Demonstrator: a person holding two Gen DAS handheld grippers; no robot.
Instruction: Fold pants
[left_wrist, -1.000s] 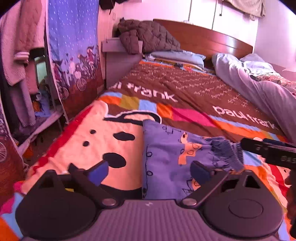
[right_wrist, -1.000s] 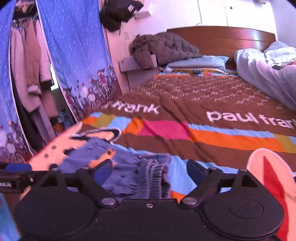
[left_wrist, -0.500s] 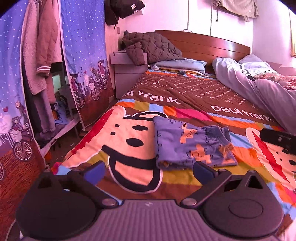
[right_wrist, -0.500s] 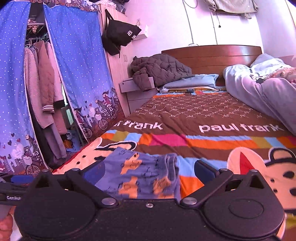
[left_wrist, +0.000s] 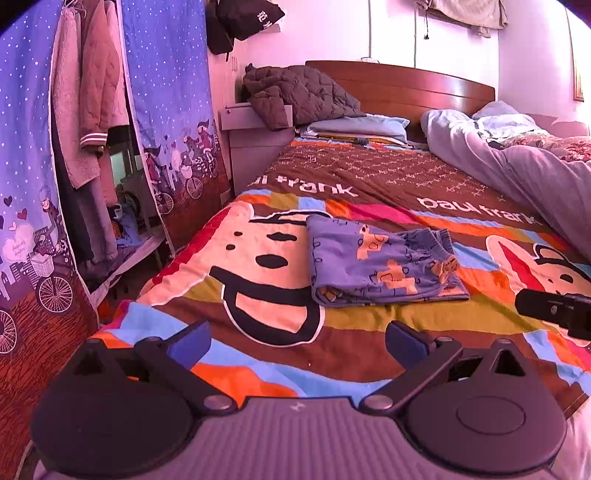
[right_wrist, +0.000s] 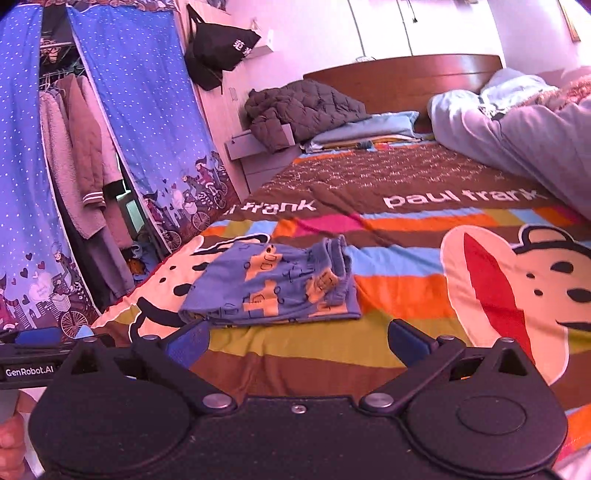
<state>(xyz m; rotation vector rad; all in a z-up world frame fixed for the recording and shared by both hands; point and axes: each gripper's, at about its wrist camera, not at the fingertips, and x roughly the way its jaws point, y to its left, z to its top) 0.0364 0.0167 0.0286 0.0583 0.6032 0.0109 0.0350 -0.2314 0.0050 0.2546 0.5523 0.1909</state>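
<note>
The blue pants with orange figures lie folded into a compact rectangle on the cartoon bedspread, waistband at the right. They also show in the right wrist view. My left gripper is open and empty, held above the bed's near edge, well back from the pants. My right gripper is open and empty, just short of the pants' near edge. The right gripper's side shows at the right of the left wrist view.
A curtained wardrobe with hanging clothes stands left of the bed. A dark quilted jacket lies on the nightstand by the wooden headboard. A pillow and a rumpled grey duvet lie at the far right.
Both grippers have pulled back and up from the pants, which now lie folded and released on the bedspread. The view has widened to show more of the bed.
</note>
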